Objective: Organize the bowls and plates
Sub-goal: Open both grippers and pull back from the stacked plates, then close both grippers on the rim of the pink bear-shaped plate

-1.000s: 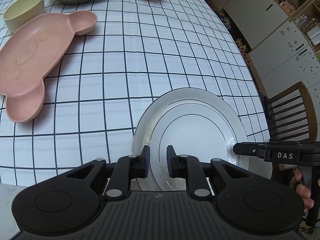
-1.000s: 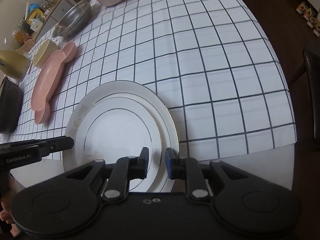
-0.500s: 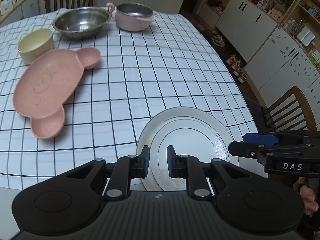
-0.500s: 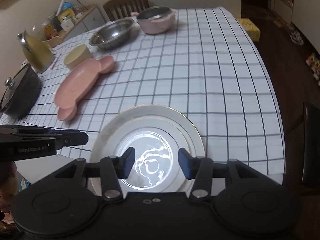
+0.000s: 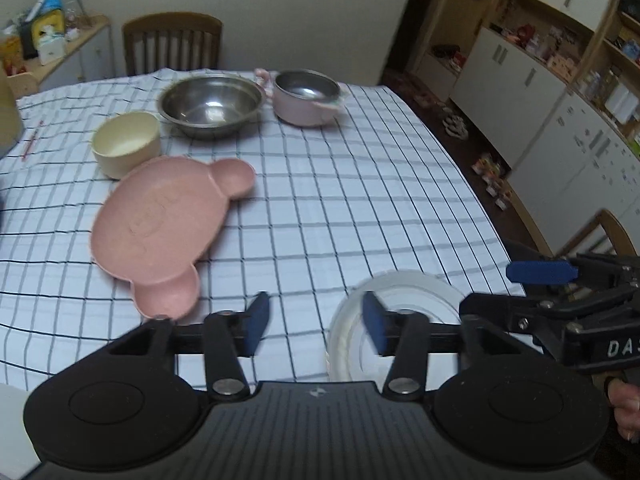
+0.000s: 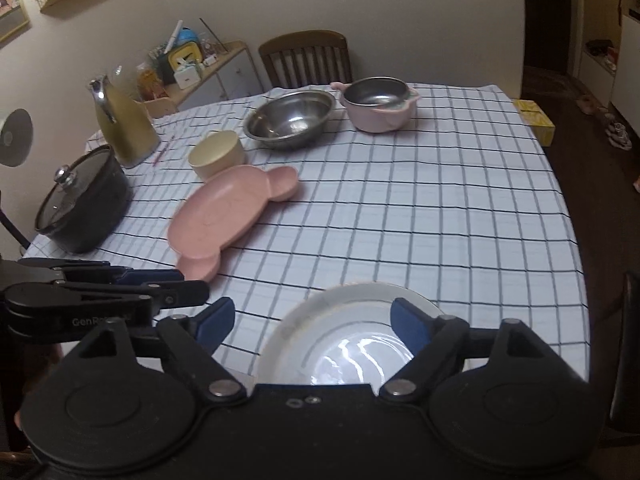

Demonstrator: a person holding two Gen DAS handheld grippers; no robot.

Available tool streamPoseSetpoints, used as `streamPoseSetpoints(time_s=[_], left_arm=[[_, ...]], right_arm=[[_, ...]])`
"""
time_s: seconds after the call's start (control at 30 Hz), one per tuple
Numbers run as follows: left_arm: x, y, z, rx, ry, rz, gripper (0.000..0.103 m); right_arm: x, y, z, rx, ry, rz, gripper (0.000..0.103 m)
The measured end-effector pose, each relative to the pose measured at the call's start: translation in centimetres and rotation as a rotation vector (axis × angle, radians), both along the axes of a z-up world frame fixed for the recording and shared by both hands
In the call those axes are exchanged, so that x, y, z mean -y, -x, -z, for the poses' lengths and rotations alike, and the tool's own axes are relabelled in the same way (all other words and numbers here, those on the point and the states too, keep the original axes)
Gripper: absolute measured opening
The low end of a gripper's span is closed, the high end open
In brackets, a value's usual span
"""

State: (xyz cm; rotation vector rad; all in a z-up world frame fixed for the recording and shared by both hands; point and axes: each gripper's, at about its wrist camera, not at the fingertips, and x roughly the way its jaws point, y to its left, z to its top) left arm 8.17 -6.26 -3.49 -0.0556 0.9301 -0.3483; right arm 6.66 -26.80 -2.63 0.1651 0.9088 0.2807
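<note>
A white plate lies on the checked tablecloth at the near table edge; it also shows in the left wrist view. My right gripper is open and empty, held above the plate's near side. My left gripper is open and empty, just left of the plate. A pink bear-shaped plate lies mid-left. A cream bowl, a steel bowl and a pink handled pot stand farther back.
A black lidded pot and an olive kettle stand at the table's left edge. A wooden chair is behind the table; another chair is at the right. Cabinets line the right wall.
Both grippers have opened wide and pulled back and up from the white plate, which stays on the table. The views now take in the whole table.
</note>
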Motion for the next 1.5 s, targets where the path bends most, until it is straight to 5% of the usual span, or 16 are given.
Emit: streamPoseSetpoints(time_s=[0.4, 0.77, 1.13, 1.5], left_arm=[[-2.8, -2.6, -1.6, 0.111, -0.018, -0.127, 0.075], [-8.7, -8.4, -0.5, 0.161, -0.049, 0.01, 0.077], [-14.1, -14.8, 4.7, 0.116, -0.124, 0.111, 0.077], [-14.9, -19.5, 10.7, 0.001, -0.184, 0.143, 0.076]], right_arm=[[-3.1, -3.4, -1.6, 0.11, 0.057, -0.063, 0.099], [-9.3, -6.8, -0.7, 0.109, 0.072, 0.128, 0.102], [-17.0, -11.5, 4.0, 0.075, 0.184, 0.249, 0.101], [-20.2, -16.2, 9.3, -0.08, 0.231, 0.28, 0.088]])
